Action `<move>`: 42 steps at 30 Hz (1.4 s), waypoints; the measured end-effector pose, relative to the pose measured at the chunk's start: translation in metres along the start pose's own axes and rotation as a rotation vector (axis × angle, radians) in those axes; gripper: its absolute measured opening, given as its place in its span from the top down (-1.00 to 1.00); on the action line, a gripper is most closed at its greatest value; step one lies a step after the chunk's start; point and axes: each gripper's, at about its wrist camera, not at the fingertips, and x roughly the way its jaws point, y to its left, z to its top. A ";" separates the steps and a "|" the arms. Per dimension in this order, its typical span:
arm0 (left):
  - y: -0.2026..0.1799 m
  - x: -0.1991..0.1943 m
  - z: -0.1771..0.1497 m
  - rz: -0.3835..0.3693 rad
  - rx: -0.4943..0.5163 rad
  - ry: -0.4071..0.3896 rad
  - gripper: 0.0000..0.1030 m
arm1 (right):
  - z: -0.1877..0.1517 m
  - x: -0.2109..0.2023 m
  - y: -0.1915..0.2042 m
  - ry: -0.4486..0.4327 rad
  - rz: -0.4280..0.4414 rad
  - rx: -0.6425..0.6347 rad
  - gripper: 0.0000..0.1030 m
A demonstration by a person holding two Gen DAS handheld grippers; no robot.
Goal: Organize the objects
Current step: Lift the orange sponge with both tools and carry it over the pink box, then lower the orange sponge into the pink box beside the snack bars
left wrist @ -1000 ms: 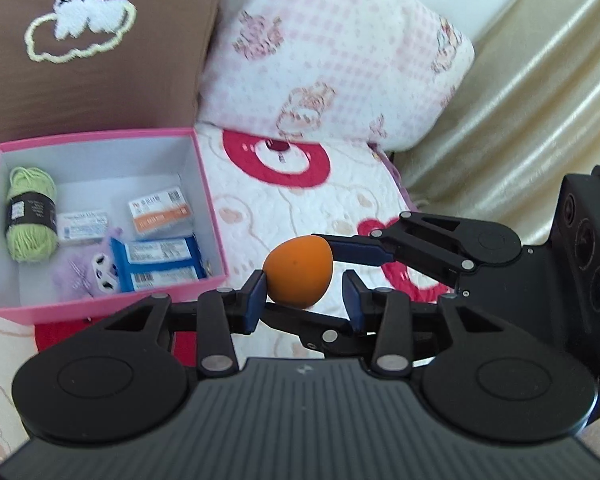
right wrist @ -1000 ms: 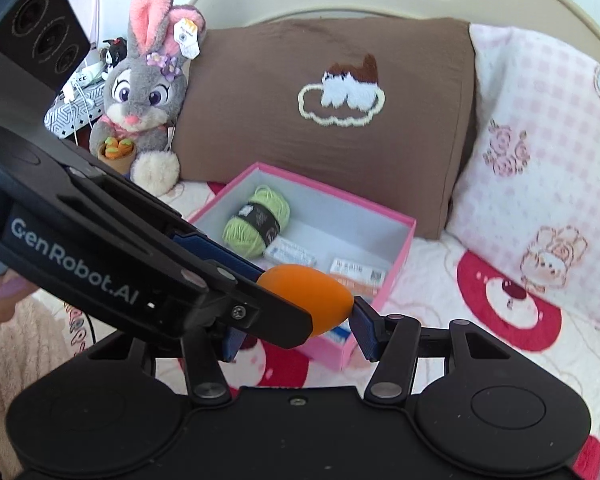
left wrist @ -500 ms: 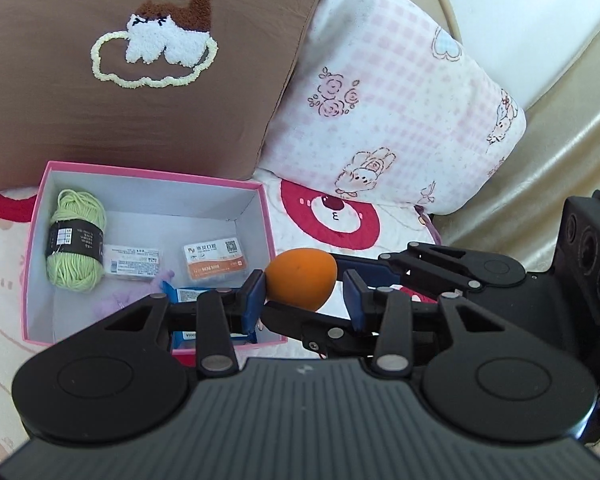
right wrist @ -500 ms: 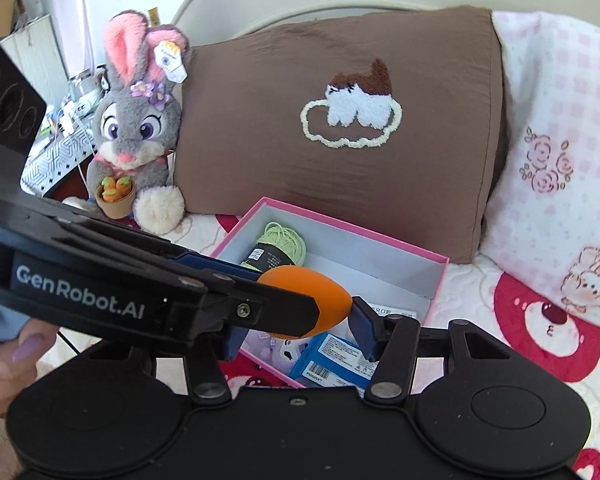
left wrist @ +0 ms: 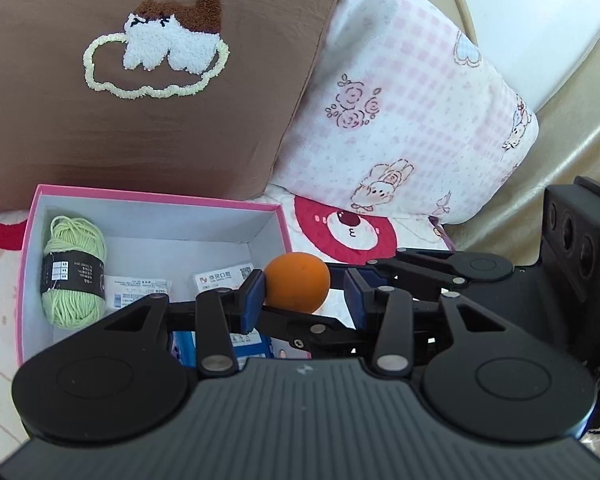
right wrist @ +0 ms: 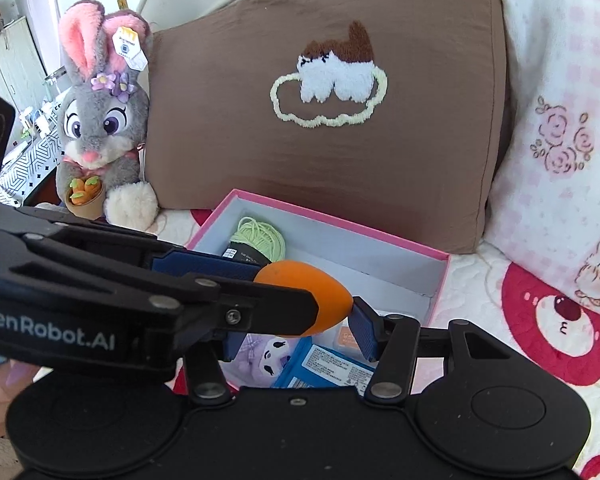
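An orange egg-shaped sponge (left wrist: 297, 281) is held between the two grippers, above the right side of a pink box (left wrist: 160, 203). My right gripper (right wrist: 298, 330) is shut on the orange sponge (right wrist: 318, 300). My left gripper (left wrist: 306, 294) stands around the sponge; its left pad touches it and a gap shows at the right pad. The box (right wrist: 328, 224) holds a green yarn ball (left wrist: 73, 270), white packets (left wrist: 220, 278), blue packets (right wrist: 324, 366) and a small lilac toy (right wrist: 266, 354).
A brown pillow (left wrist: 140, 72) and a pink checked pillow (left wrist: 404, 108) stand behind the box on a quilted bed cover (left wrist: 340, 232). A grey plush rabbit (right wrist: 100, 128) sits at the far left. A beige headboard (left wrist: 572, 128) curves along the right.
Both grippers have carried the orange sponge left and forward, from over the bed cover to above the box's right side. The box now lies nearer and lower in both views.
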 end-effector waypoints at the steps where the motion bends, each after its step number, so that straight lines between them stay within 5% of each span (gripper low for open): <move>1: 0.004 0.002 0.000 -0.001 -0.002 0.002 0.21 | 0.000 0.004 0.000 0.000 0.001 -0.008 -0.15; 14: 0.072 0.036 -0.003 -0.029 -0.125 0.016 0.21 | -0.006 0.069 0.008 -0.004 -0.008 -0.082 -0.14; 23: 0.082 0.067 -0.008 0.024 -0.128 0.025 0.21 | -0.006 0.113 -0.008 0.048 -0.005 -0.053 -0.13; 42: 0.127 0.114 -0.020 0.035 -0.306 -0.015 0.21 | -0.005 0.157 -0.019 0.124 -0.018 -0.009 -0.26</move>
